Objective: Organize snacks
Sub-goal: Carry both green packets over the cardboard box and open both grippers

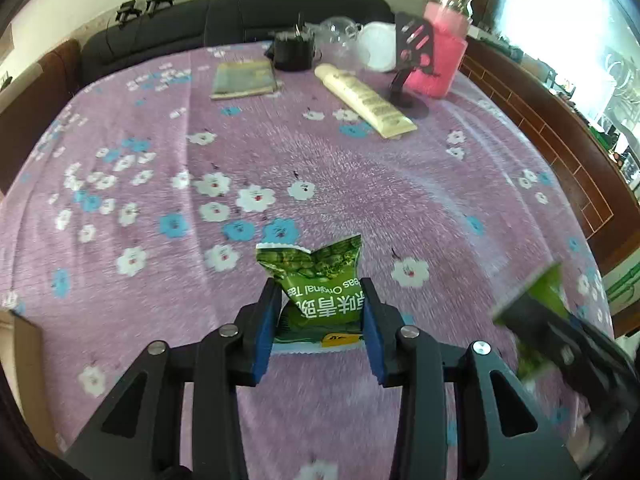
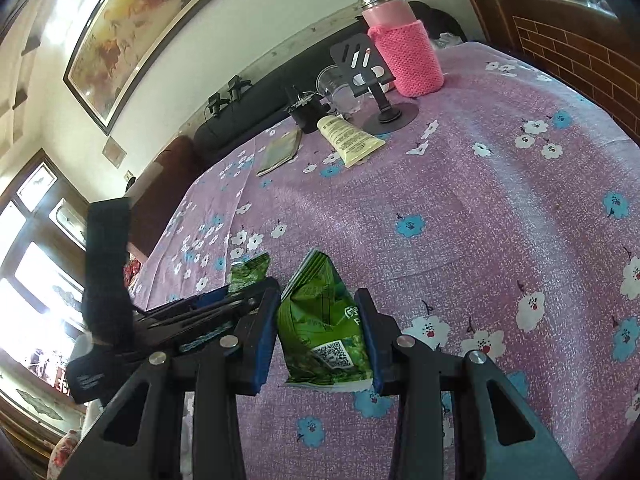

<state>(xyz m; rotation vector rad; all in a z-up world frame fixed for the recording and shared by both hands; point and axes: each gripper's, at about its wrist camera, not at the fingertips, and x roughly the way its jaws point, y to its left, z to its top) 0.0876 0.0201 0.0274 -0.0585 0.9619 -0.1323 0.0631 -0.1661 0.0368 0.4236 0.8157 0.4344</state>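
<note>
In the left wrist view a green pea snack packet (image 1: 316, 268) is pinched and crumpled between the blue pads of my left gripper (image 1: 320, 286), just above the purple floral tablecloth (image 1: 360, 184). My right gripper (image 2: 318, 296) is shut on a second green packet (image 2: 324, 328), its QR-code side facing the camera. The two grippers are close side by side. The right one shows blurred at the lower right of the left wrist view, with its packet (image 1: 548, 292). The left one shows at the left of the right wrist view, with its packet (image 2: 250, 270).
At the far side of the table lie a cream tube (image 1: 364, 100) and a thin booklet (image 1: 244, 80). A black cup (image 1: 292, 52), a black phone stand (image 1: 412, 64) and a pink-sleeved flask (image 1: 440, 52) stand there too. A dark sofa runs behind. A cardboard edge (image 1: 20, 340) shows at the left.
</note>
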